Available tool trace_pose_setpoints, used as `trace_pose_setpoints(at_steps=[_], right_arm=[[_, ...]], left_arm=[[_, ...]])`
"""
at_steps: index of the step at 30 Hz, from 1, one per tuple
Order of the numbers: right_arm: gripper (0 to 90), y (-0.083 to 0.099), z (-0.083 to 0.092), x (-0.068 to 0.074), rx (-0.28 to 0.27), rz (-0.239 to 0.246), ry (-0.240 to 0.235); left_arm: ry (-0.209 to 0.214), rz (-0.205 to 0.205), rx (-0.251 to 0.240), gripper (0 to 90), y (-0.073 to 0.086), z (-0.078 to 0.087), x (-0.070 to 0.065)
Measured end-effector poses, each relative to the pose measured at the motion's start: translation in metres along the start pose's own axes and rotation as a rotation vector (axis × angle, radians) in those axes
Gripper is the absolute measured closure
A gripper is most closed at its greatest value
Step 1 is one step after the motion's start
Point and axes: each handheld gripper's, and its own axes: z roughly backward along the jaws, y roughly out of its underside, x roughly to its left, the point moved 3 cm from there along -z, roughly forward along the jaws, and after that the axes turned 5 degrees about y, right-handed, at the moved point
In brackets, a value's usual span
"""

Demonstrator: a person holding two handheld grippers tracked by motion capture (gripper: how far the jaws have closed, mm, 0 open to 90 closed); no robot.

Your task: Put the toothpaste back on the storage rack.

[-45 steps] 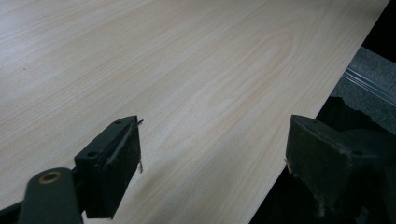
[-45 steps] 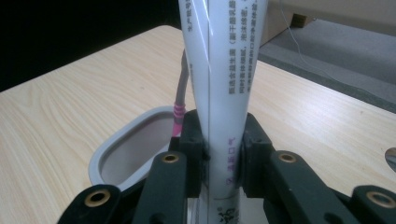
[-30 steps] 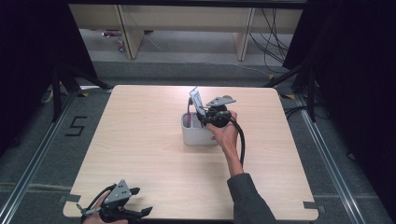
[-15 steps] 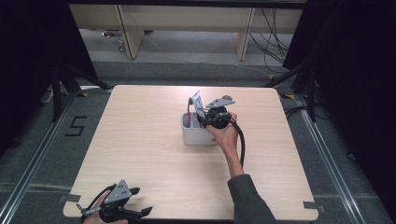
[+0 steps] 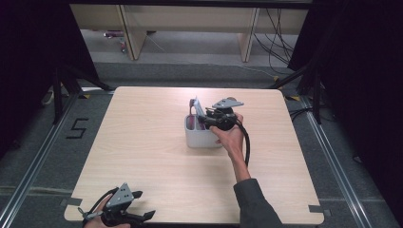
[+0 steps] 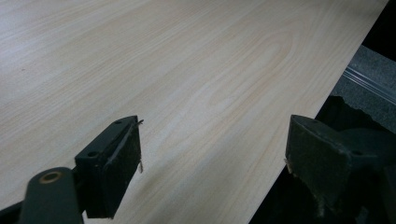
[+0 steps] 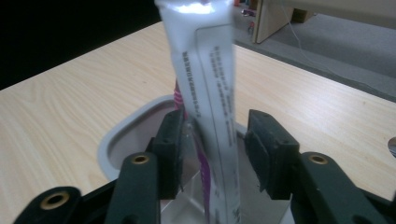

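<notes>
At the near edge of the counter [image 5: 142,142] the left tool [image 5: 124,214] is rested with its jaws wide apart and nothing between them, apparently parked while the other hand works. Farther off, at mid-counter, the right tool [image 7: 212,149] is held over the grey holder [image 5: 202,137], its jaws having just been opening. The tube [image 7: 208,93] is stood upright in that holder between the parted pads [image 7: 170,149], seemingly released so it rests inside.
</notes>
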Motion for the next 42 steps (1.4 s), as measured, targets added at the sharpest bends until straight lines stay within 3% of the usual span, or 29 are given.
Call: trace_pose_setpoints(at_steps=[2,3,5,7,13,15,24,25,26,28,29,31,32,35,37,38,39,40,42], right_arm=[[55.9,-0.003,0.004,0.001,-0.011,-0.003,0.001],[55.4,-0.004,0.007,0.004,-0.002,-0.034,-0.001],[54.2,-0.005,0.011,0.002,-0.01,0.01,0.009],[53.5,-0.005,0.013,0.004,-0.015,-0.013,-0.01],[51.2,-0.004,0.029,-0.003,-0.037,-0.002,0.011],[50.4,-0.001,0.035,-0.004,-0.027,-0.032,0.011],[45.3,0.016,0.059,-0.016,-0.038,-0.039,0.032],[45.0,0.018,0.062,-0.014,-0.035,-0.07,0.038],[44.0,0.019,0.064,-0.016,-0.038,-0.06,0.029],[42.6,0.021,0.068,-0.018,-0.036,-0.076,0.011],[42.8,0.023,0.07,-0.016,-0.031,-0.109,0.0],[42.9,0.023,0.073,-0.018,-0.046,-0.085,0.014],[42.6,0.024,0.075,-0.015,-0.032,-0.115,0.0],[41.9,0.024,0.078,-0.015,-0.036,-0.093,0.008],[41.8,0.025,0.079,-0.012,-0.033,-0.107,0.004],[41.8,0.025,0.079,-0.012,-0.044,-0.074,-0.003],[41.7,0.025,0.082,-0.009,-0.031,-0.095,-0.008],[41.6,0.026,0.082,-0.009,-0.04,-0.092,0.003],[41.2,0.026,0.086,-0.008,-0.032,-0.078,0.004]], left_arm=[[0.004,-0.004,0.01,17.9,0.0,0.001,0.0],[0.003,-0.005,0.01,17.8,0.0,0.001,0.0],[0.003,-0.001,0.012,17.9,0.0,0.001,0.0],[-0.004,-0.001,0.02,17.9,0.001,0.001,0.001],[-0.002,0.003,0.015,17.9,0.001,0.001,0.001],[-0.006,-0.004,0.022,17.9,0.001,0.001,0.001],[-0.004,-0.015,0.025,17.9,0.001,0.0,0.002],[-0.004,-0.014,0.026,17.9,0.001,0.001,0.002],[-0.013,-0.029,0.043,17.9,0.001,0.002,0.004],[-0.008,-0.012,0.023,17.9,0.001,0.0,0.003],[-0.008,-0.013,0.025,17.9,0.001,0.0,0.003],[-0.009,-0.024,0.036,17.9,0.001,0.001,0.004],[-0.01,-0.026,0.037,17.9,0.001,0.001,0.004],[-0.007,-0.012,0.025,17.9,0.001,0.0,0.003],[-0.011,-0.022,0.034,17.8,0.001,0.001,0.004],[-0.018,-0.02,0.024,17.8,0.001,0.0,0.004],[-0.019,-0.024,0.029,17.9,0.001,0.0,0.004],[0.0,-0.003,0.009,17.9,0.001,0.0,0.002],[0.003,-0.003,0.008,17.9,0.001,-0.001,0.001]])
